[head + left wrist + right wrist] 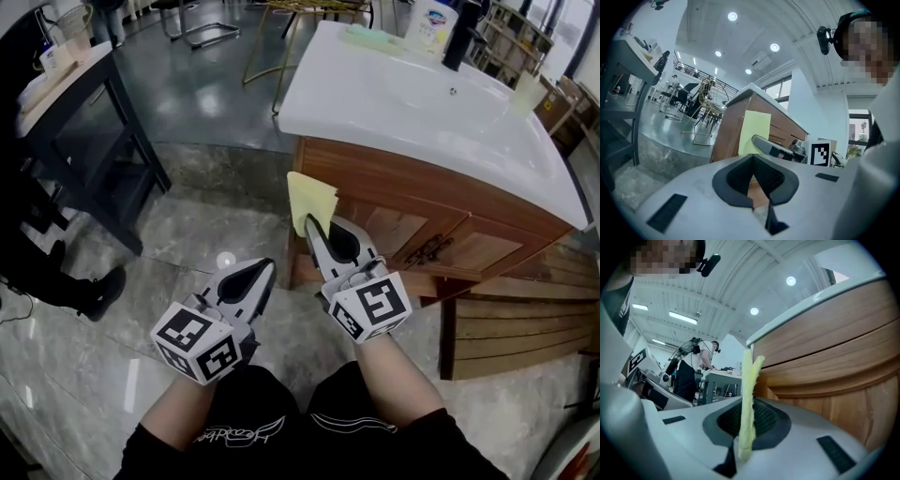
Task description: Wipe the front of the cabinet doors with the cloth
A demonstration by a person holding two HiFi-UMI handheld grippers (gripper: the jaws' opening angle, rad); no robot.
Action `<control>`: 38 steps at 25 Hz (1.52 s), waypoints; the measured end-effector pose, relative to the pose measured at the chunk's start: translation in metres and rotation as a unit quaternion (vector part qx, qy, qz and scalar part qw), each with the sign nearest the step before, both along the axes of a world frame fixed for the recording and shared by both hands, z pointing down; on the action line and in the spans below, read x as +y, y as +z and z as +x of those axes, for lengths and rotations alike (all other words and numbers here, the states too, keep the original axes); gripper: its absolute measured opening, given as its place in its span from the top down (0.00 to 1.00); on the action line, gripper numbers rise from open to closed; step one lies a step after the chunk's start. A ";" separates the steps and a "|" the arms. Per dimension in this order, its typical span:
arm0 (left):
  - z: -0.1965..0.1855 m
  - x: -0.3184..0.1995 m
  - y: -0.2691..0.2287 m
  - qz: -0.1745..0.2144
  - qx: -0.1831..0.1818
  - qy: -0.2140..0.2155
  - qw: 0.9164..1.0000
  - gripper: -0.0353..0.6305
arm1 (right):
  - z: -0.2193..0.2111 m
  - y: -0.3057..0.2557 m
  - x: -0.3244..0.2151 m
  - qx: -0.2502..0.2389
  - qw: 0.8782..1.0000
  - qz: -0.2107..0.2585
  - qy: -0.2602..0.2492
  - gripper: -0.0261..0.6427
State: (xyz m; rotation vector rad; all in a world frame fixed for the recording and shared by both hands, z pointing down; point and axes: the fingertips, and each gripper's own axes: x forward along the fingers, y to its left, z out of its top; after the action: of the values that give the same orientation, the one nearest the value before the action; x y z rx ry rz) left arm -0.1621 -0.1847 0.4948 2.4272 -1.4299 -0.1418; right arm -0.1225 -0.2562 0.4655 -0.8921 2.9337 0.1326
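Observation:
A wooden cabinet point(469, 246) under a white countertop point(412, 103) stands ahead of me. My right gripper point(312, 225) is shut on a yellow cloth point(309, 195), which stands up from the jaws at the cabinet's left front corner. In the right gripper view the cloth point(748, 394) is pinched edge-on, with the wooden front point(834, 357) close on the right. My left gripper point(266, 270) hangs lower left over the floor, shut and empty. The left gripper view shows the cloth point(754, 131), the cabinet's side point(727, 133) and the right gripper point(773, 149) beyond the closed jaws.
A black table point(103, 159) stands at the left, with a person's shoe point(101, 287) beside it. On the countertop are a white bottle point(429, 26), a black faucet point(461, 33) and a green cloth point(370, 37). Wooden planks point(525, 319) lie at the right on the floor.

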 end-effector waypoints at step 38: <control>0.106 -0.008 0.000 -0.001 -0.017 0.089 0.996 0.94 | 0.188 -0.010 -0.027 -0.010 0.983 0.001 0.184 0.90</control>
State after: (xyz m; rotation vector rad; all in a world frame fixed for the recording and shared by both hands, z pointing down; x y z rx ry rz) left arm -0.0562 -0.1926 0.4944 2.5520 -1.2188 -0.0592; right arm 0.0659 -0.2836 0.4557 -1.4164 2.7156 0.1458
